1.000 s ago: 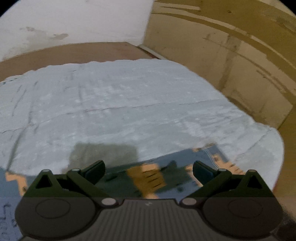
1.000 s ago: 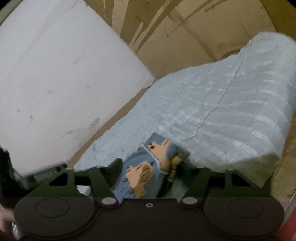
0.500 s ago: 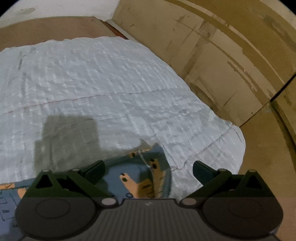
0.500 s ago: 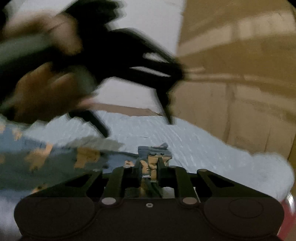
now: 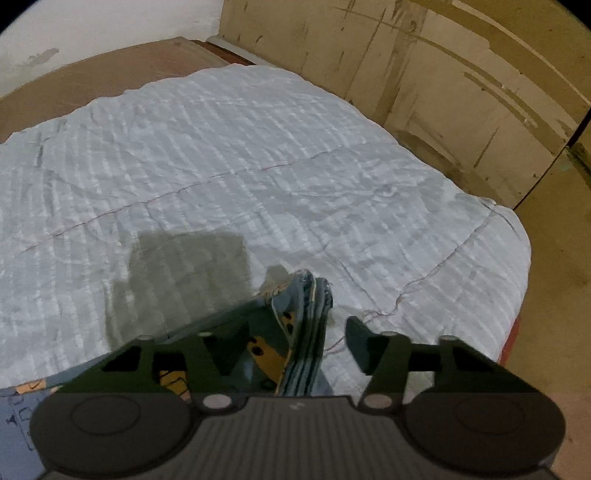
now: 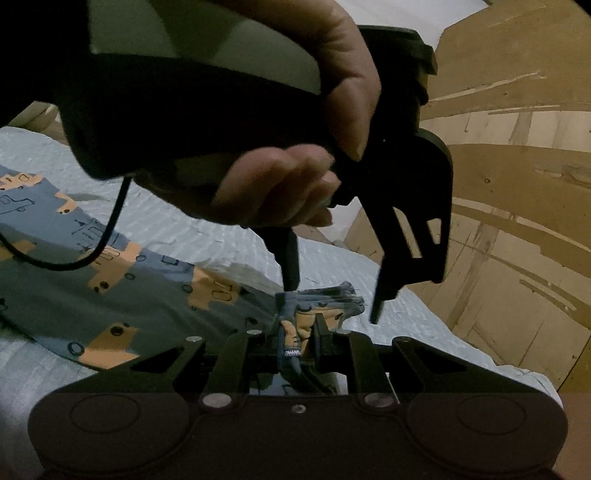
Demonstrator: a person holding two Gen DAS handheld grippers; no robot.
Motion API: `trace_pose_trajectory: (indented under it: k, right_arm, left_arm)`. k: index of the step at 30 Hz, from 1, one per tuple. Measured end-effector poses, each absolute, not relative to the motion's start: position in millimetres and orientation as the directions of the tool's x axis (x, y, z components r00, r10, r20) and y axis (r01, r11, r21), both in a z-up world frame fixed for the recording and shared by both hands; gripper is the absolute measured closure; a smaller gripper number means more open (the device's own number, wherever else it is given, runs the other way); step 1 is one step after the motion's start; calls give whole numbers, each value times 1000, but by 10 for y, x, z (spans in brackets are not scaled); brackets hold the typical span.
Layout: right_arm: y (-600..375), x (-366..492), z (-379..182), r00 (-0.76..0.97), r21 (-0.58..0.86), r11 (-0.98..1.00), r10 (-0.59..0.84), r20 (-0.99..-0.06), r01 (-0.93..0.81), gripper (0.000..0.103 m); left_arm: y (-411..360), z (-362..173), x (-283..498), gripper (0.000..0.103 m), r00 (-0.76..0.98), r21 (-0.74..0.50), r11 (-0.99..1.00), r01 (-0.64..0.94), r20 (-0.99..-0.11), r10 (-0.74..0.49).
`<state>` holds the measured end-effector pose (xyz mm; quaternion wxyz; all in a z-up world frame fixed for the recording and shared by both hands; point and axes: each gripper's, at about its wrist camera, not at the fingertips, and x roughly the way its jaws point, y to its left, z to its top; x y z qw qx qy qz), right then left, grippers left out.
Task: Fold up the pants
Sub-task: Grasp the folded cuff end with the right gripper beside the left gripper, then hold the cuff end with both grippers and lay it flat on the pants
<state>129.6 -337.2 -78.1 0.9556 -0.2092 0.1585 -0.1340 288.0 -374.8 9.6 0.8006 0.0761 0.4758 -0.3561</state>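
The pants are blue-grey with orange patches and lie on a pale quilted cover. In the right wrist view my right gripper (image 6: pixel 299 332) is shut on a bunched edge of the pants (image 6: pixel 122 299). My left gripper (image 6: pixel 332 299) hangs just above that same edge, jaws apart, one finger on each side of the bunched cloth. In the left wrist view the folded pants edge (image 5: pixel 306 325) stands between the open fingers of the left gripper (image 5: pixel 295 328), nearer the left one.
The pale quilted cover (image 5: pixel 229 177) spreads over a bed. Brown wooden panels (image 5: pixel 461 81) stand close behind and to the right. A white wall (image 5: pixel 92 26) is at the far left. The cover's right edge (image 5: pixel 517 266) drops off to a brown floor.
The left gripper has come over the bunched pants edge, and its jaws have narrowed. The right gripper went from open to shut on that edge and still holds it.
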Motion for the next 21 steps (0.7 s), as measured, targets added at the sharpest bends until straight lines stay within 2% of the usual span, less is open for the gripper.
trace_pose_trajectory:
  k: [3,4,5,8,11,17,21]
  right_arm:
    - [-3330,1294,-775,915,-450,873,-321,-245,187,88]
    - [-3320,1303,-792,915,-454,872,-322,-244,186,88]
    - [-3309,1303,-795,914,-461,868,-325,-243,186,88]
    - [-3264,1308,-801,912,-488,852,-337,-232,191,88]
    - [-3234,1299,-799,915,-497,845,-340,-220,195,89]
    - [-3186,1185,-667,926,-497,839,-341,-160,223,90]
    - [-3110,1088,-492,933,-467,857,-324,-157,219,90]
  left_arm:
    - [-3801,89,2865,52,307,-190,738,647,-822,-480]
    - [-3815,96,2848,59,312,-181,736,652,-820,-479]
    - [-3819,99,2829,70,319,-172,731,660,-817,-480]
    - [-3810,123,2806,88,335,-172,736,655,-807,-486]
    - [-3735,180,2805,92,340,-202,748,632,-795,-502]
    - [-3467,421,2758,93,373,-251,776,578,-765,-525]
    - [-3269,614,2705,93,403,-248,789,563,-751,-523]
